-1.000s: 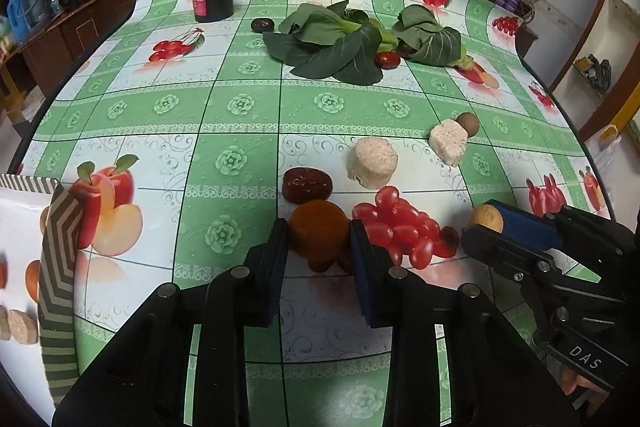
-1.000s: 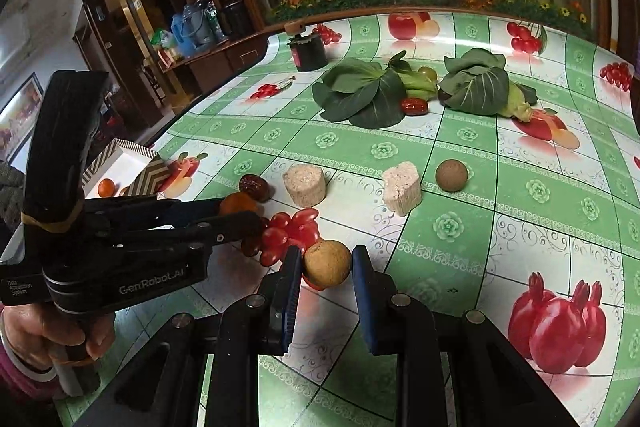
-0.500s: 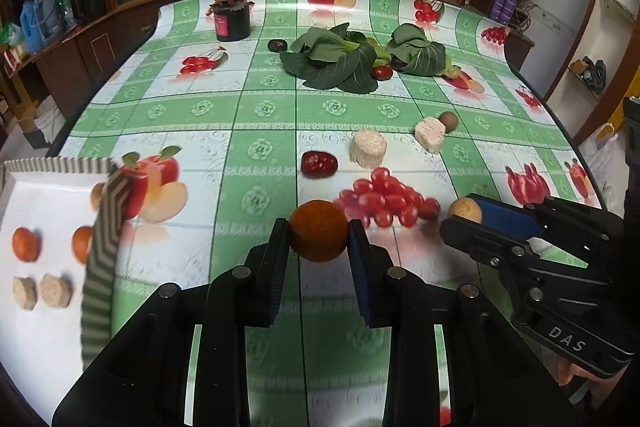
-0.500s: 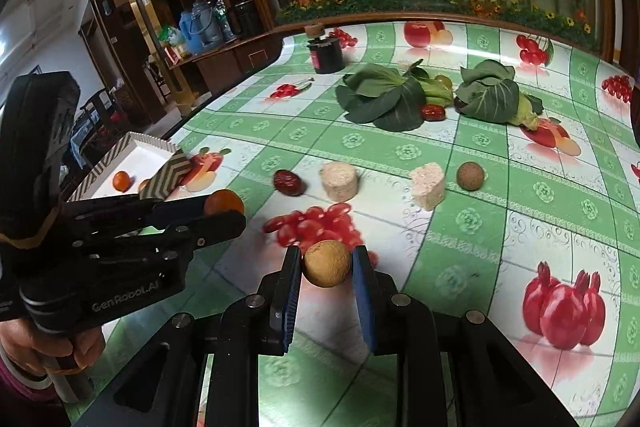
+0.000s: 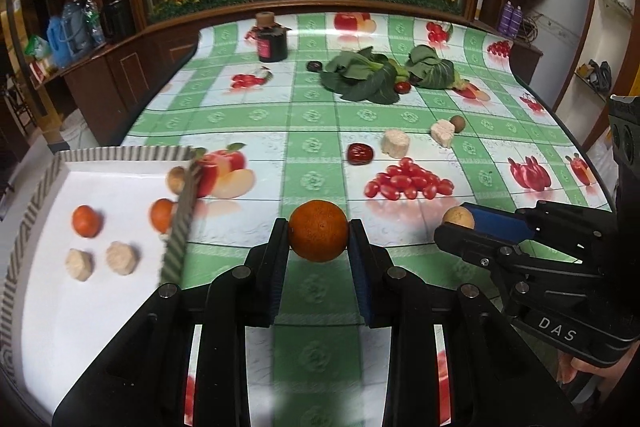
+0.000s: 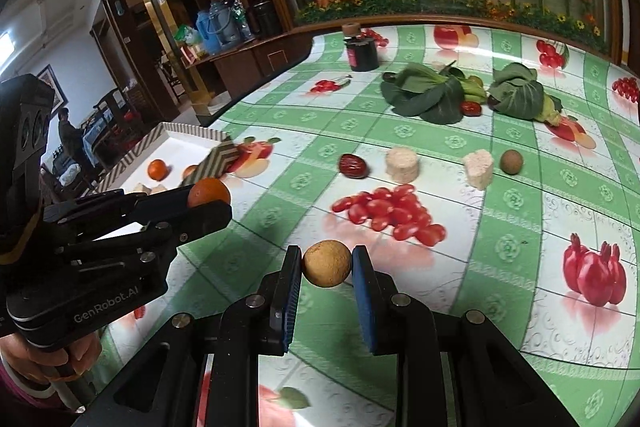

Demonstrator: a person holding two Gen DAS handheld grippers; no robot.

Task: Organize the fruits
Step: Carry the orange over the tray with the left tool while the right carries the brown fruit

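My left gripper (image 5: pixel 319 233) is shut on a small orange (image 5: pixel 319 230), held above the tablecloth just right of the white tray (image 5: pixel 60 307). The same orange (image 6: pixel 209 191) shows in the right wrist view at the left gripper's tip. My right gripper (image 6: pixel 327 264) is shut on a tan round fruit (image 6: pixel 327 263), lifted off the table; that fruit (image 5: pixel 458 217) peeks out at the right in the left wrist view. In the tray lie two oranges (image 5: pixel 85 221) and two pale round cakes (image 5: pixel 122 258). A pile of cherry tomatoes (image 5: pixel 408 181) lies on the cloth ahead.
A red date (image 5: pixel 359 153), two pale cakes (image 5: pixel 395 143), a brown round fruit (image 5: pixel 458 123), leafy greens (image 5: pixel 360 77) and a dark jar (image 5: pixel 273 41) lie farther back on the table. The tray's striped rim (image 5: pixel 180 223) stands up beside the left gripper.
Both grippers have lifted their fruits off the cloth and pulled back from the tomato pile. The left one has swung leftward, bringing the tray into fuller view.
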